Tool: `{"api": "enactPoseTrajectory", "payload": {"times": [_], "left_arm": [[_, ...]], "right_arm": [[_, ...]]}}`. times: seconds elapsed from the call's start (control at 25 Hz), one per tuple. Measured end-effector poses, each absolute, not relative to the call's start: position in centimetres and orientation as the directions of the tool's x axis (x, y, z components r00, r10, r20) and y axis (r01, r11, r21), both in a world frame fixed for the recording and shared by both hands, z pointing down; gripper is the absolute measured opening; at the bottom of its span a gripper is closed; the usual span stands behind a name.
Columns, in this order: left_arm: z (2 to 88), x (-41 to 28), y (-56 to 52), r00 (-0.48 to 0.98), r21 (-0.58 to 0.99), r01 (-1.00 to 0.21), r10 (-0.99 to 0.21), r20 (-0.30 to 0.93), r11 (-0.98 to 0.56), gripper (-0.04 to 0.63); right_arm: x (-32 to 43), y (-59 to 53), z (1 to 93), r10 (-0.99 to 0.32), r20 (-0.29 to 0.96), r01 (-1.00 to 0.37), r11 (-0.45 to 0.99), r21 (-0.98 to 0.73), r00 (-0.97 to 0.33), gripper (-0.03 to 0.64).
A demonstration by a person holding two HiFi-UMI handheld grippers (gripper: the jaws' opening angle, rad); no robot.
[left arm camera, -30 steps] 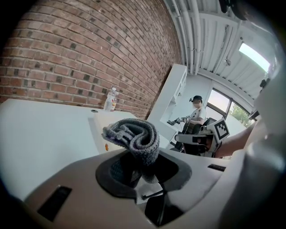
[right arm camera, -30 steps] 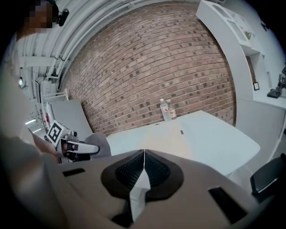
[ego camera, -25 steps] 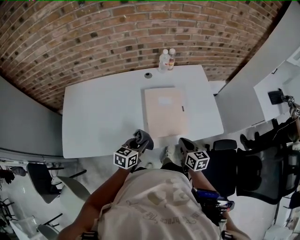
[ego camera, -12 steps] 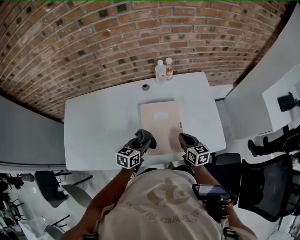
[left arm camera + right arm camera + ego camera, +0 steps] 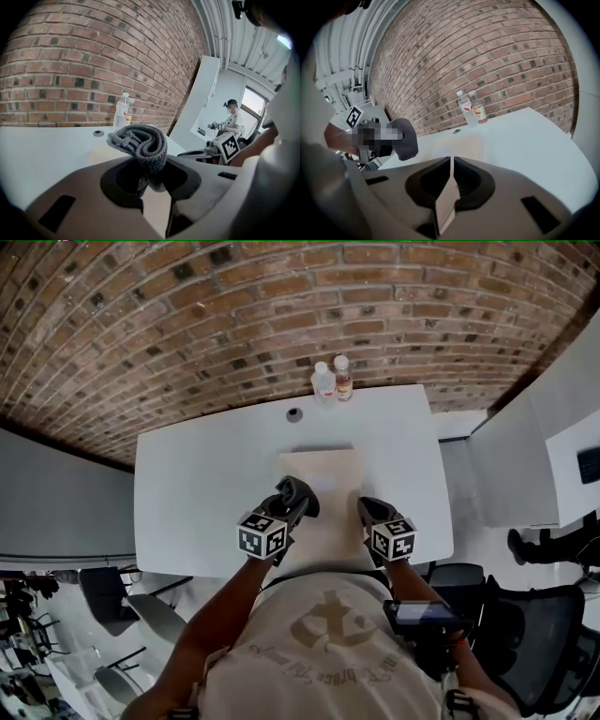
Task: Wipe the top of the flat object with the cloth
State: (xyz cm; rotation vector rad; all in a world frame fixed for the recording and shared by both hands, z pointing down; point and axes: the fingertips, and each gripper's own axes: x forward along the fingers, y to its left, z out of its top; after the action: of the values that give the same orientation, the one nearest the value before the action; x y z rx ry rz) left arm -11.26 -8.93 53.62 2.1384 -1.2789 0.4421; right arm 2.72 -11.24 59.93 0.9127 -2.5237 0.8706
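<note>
A beige flat board [image 5: 326, 474] lies in the middle of the white table [image 5: 197, 493]. My left gripper [image 5: 298, 495] hangs over the board's near left part, shut on a bunched grey cloth [image 5: 292, 489]. In the left gripper view the cloth [image 5: 140, 143] bulges out above the jaws, with the board [image 5: 103, 153] beyond it. My right gripper [image 5: 372, 510] is over the board's near right edge, shut with nothing between its jaws. In the right gripper view its jaws [image 5: 451, 174] meet in a thin line, and the cloth [image 5: 404, 138] shows at the left.
Two plastic bottles [image 5: 333, 379] stand at the table's far edge against the brick wall [image 5: 234, 324]. A small dark round thing [image 5: 294, 413] lies near them. A white partition [image 5: 525, 456] stands at the right, office chairs [image 5: 525, 615] are behind me, and a person [image 5: 230, 123] is in the background.
Both grippers have moved forward from the table's near edge to over the near part of the board. The left one still holds the cloth.
</note>
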Motion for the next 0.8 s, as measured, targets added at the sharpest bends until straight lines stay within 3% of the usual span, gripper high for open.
{"api": "enactPoseTrajectory", "payload": {"times": [0.24,0.32,0.36,0.8], "left_arm": [[53.0,-10.1,-12.5,0.454,0.294,-0.891,-0.682,0.574,-0.346,0.107],[53.0,-9.9,-13.4,0.454,0.289,-0.891,-0.678,0.579,-0.350,0.107],[53.0,-9.8,-13.8,0.456,0.289,-0.890,-0.676,0.579,-0.353,0.107],[52.2,-10.5,-19.7,0.470,0.301,-0.883,-0.682,0.560,-0.361,0.107]], "right_arm": [[2.7,-13.5,61.5,-0.451,0.503,-0.667,0.605,-0.435,-0.737,0.037],[2.7,-14.1,62.0,-0.450,0.512,-0.674,0.590,-0.445,-0.732,0.124],[2.7,-14.4,62.3,-0.452,0.515,-0.679,0.581,-0.449,-0.728,0.132],[2.4,-14.3,65.1,-0.410,0.567,-0.698,0.487,-0.526,-0.714,0.161]]}}
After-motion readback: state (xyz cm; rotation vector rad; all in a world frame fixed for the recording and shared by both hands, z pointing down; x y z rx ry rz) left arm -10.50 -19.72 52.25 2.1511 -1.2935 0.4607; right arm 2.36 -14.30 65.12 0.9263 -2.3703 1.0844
